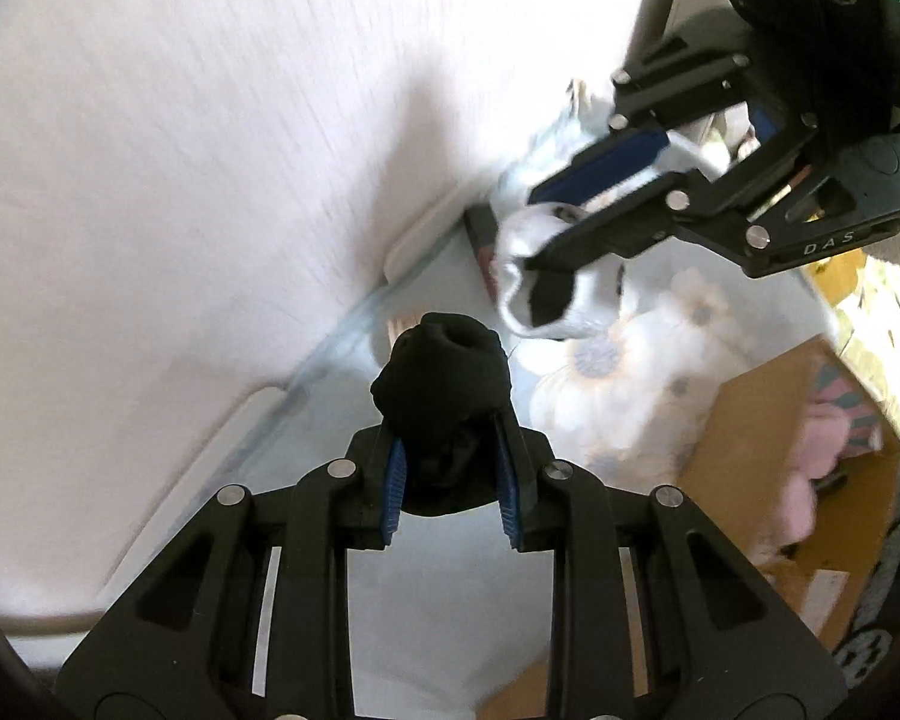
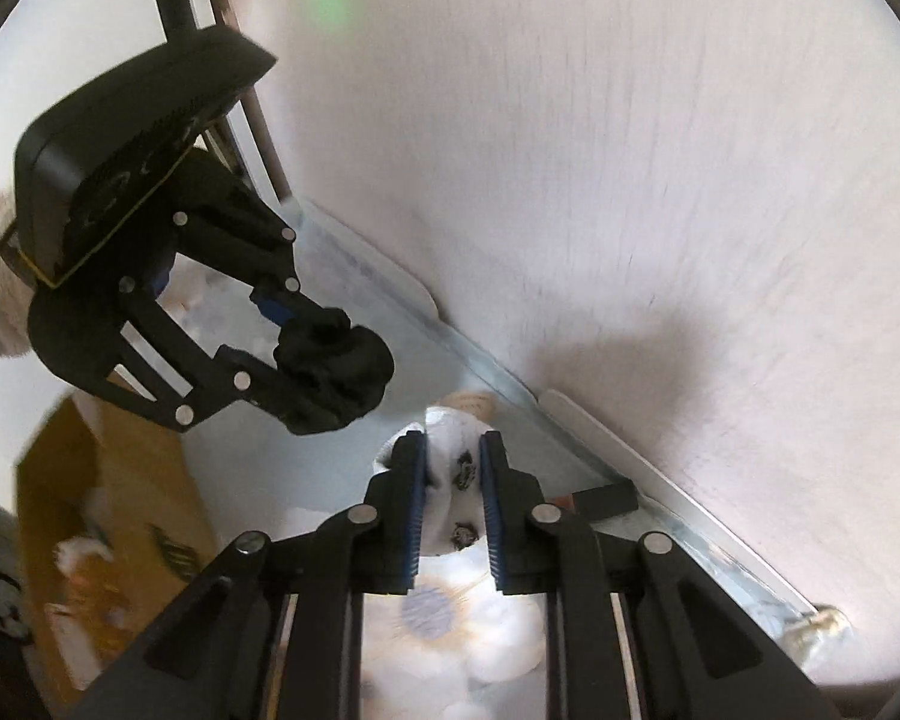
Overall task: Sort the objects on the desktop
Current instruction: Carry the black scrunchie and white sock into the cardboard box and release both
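Observation:
My left gripper is shut on a rolled black sock, which bulges out past the blue pads. From the right wrist view the same left gripper hangs at the left with the black sock in its jaws. My right gripper is shut on a white sock with small dark marks. In the left wrist view the right gripper comes in from the upper right, and the white sock, with a black patch, dangles from it.
A white desk top fills the left and far side. Along its edge runs a translucent rim. Below lie a white fabric with flower print and a cardboard box with pink cloth in it.

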Available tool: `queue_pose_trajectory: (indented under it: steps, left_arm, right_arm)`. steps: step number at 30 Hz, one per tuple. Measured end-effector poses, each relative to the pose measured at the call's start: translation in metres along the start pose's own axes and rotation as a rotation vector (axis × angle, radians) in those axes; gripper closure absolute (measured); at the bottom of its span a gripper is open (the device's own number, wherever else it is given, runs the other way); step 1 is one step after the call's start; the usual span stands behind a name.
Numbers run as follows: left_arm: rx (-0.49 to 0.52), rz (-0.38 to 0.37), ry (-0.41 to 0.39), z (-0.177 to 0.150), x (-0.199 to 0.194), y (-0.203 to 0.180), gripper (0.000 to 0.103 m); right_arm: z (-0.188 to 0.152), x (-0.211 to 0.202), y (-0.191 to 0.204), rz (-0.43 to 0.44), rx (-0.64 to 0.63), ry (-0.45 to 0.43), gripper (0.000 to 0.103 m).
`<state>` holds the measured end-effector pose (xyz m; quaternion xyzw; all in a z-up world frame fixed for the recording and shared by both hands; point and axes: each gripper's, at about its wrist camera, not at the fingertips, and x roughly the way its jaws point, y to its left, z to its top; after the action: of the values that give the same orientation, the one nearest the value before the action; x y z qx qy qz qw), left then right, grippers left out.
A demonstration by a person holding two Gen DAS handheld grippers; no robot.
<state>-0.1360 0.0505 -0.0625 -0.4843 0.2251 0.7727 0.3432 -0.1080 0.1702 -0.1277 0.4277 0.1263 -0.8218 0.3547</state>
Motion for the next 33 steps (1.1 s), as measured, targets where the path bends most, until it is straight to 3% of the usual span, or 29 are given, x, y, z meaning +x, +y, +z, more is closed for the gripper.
queue_pose_trajectory:
  steps: [5,10,12,17,24,33]
  left_arm:
    - [-0.044,0.034,-0.057,-0.014,-0.070,-0.016,0.080]
    - [-0.091,0.075,-0.075,-0.031,-0.115,-0.028,0.080]
    - [-0.122,0.103,-0.074,-0.022,-0.117,-0.037,0.080]
    - [-0.233,0.160,-0.121,-0.055,-0.121,-0.053,0.080]
    - [-0.348,0.211,-0.113,-0.092,-0.097,-0.090,0.080]
    - [-0.467,0.215,-0.064,-0.136,-0.070,-0.124,0.080]
  right_arm:
    - [0.009,-0.050,0.034,0.006,0.030,-0.028,0.087]
    - [0.007,-0.092,0.080,0.011,0.038,-0.038,0.087]
    - [0.003,-0.107,0.098,0.019,0.033,-0.045,0.087]
    - [-0.016,-0.141,0.090,0.033,0.046,-0.058,0.087]
    - [-0.054,-0.120,0.115,0.050,0.093,-0.034,0.087]
    - [-0.094,-0.102,0.138,0.054,0.171,0.014,0.087]
